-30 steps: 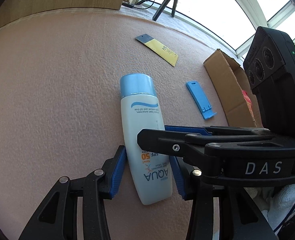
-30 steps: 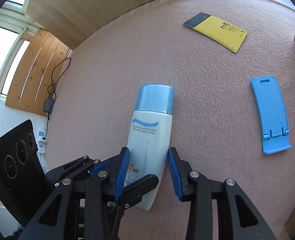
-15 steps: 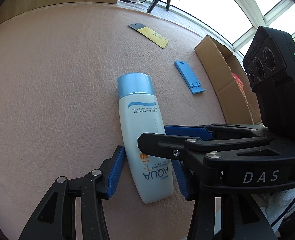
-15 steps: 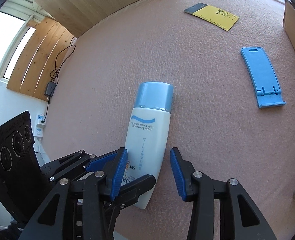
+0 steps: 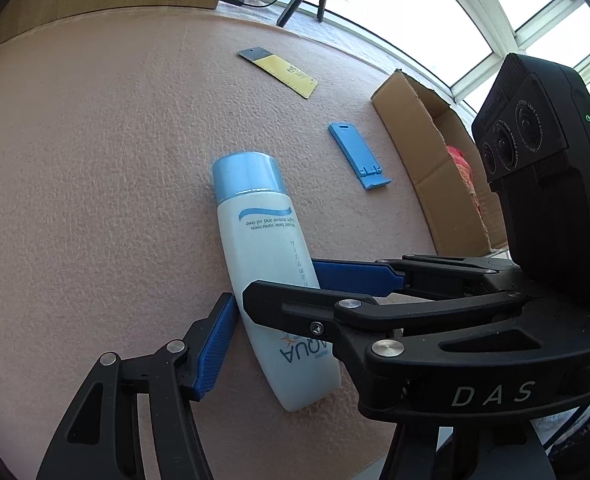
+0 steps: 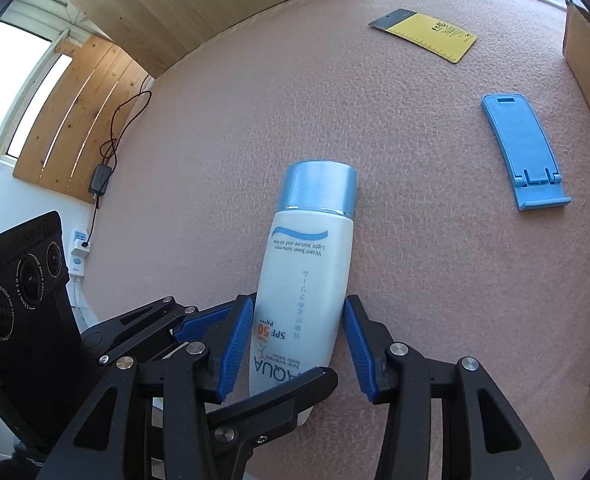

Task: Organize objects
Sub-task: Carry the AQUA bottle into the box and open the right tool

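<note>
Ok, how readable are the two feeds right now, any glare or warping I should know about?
Left wrist view: windows blown out white, fisheye bends the table edge, sunscreen bottle sharp, its label legible. Right wrist view: even daylight, soft shadow beside the bottle cap, dark vignette in the corners, yellow ruler card print too small to read.

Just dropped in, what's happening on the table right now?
Both handheld grippers are set around the lower body of a sunscreen bottle lying flat on the pink mat. The right gripper straddles it with jaws open, and the left gripper does the same. A blue phone stand and a yellow card lie beyond, near an open cardboard box.
</note>
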`<action>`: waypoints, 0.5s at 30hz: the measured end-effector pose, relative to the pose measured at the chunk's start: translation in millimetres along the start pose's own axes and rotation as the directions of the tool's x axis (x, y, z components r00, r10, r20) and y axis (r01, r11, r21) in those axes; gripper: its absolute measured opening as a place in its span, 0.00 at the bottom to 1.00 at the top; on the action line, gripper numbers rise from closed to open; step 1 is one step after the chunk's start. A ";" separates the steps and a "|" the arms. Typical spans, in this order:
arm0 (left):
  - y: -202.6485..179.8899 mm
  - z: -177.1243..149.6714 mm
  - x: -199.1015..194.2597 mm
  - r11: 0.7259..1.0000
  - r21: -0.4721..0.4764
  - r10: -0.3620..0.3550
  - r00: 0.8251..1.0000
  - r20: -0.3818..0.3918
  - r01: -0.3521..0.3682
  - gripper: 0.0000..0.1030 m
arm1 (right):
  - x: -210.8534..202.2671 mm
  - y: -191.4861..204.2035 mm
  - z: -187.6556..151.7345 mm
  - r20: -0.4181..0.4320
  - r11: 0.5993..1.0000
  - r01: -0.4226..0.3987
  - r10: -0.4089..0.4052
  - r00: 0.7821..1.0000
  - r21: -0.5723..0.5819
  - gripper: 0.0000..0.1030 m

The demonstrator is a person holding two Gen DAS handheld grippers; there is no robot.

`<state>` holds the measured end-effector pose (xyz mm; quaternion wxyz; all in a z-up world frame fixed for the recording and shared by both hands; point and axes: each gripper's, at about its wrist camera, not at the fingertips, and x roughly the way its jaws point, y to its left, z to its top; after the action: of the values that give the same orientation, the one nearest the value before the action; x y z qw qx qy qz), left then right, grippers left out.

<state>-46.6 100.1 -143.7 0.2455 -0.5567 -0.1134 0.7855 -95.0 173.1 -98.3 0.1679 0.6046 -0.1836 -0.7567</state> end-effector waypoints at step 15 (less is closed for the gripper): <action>-72.0 34.4 -19.0 0.991 0.127 -0.054 0.996 0.075 0.044 0.59 | -88.7 -22.2 7.7 0.166 0.999 0.012 -0.018 0.986 0.036 0.42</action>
<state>-55.0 155.1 -83.4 0.2944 -0.5063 -0.0871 0.8059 -84.4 235.4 -31.7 0.1357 0.5435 -0.2053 -0.8025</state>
